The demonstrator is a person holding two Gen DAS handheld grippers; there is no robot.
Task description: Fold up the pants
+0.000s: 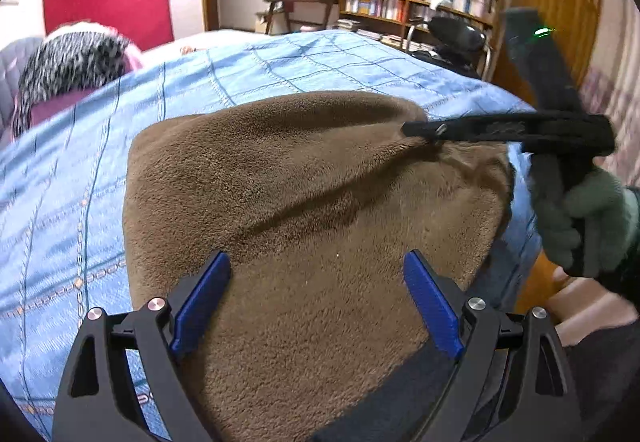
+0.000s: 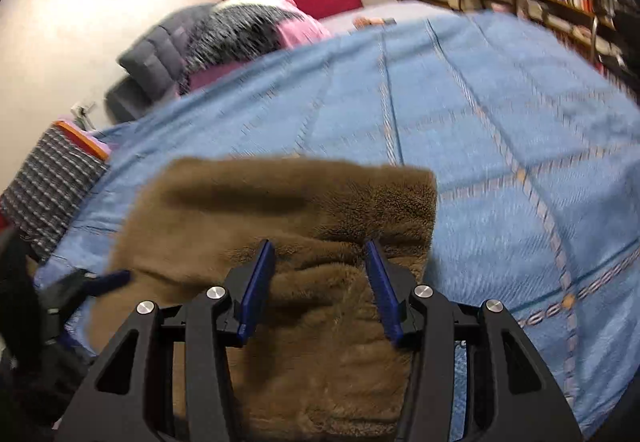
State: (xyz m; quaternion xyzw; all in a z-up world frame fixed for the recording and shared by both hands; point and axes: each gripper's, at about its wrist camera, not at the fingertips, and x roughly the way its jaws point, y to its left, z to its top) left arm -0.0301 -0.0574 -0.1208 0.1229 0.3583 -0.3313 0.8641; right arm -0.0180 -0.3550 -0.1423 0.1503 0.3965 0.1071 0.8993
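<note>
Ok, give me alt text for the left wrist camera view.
Brown fleece pants lie on a blue checked bedspread, between the wide-open blue fingers of the left hand-held gripper. At right, a gloved hand holds the right hand-held gripper at the fabric's far edge.

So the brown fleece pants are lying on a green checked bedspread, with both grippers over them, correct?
Not quite: the bedspread is blue, not green, with a checked line pattern, as the right wrist view shows plainly. The rest holds: the brown fleece pants lie on it, with the left gripper and the right gripper both over them.
</note>
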